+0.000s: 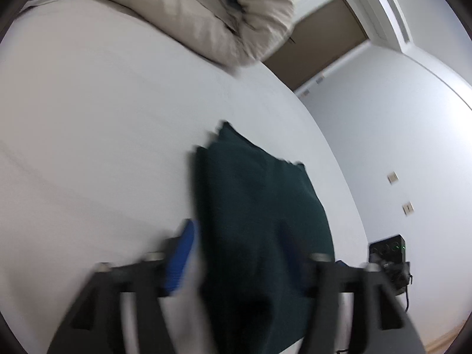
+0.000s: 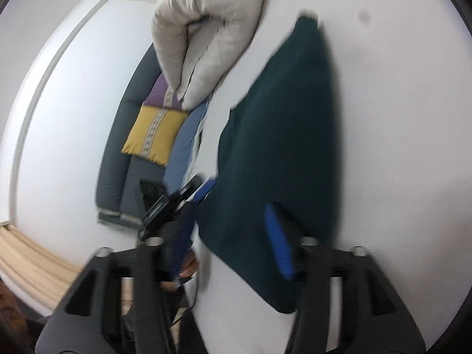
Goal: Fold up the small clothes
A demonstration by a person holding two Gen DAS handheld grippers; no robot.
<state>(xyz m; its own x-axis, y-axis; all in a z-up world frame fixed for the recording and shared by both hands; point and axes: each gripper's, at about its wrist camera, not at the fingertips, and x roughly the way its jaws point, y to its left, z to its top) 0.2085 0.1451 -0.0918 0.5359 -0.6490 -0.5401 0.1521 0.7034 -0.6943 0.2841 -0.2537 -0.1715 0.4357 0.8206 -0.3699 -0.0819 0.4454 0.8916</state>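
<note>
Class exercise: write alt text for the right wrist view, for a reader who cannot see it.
A folded dark green garment lies on a white bed, with the right gripper open around its near edge. The left gripper reaches in from the left; a beige duvet is bunched beyond.

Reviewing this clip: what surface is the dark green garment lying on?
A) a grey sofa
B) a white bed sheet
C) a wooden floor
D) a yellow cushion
B: the dark green garment lies spread on the white bed sheet, with the beige duvet bunched further up the bed.
</note>
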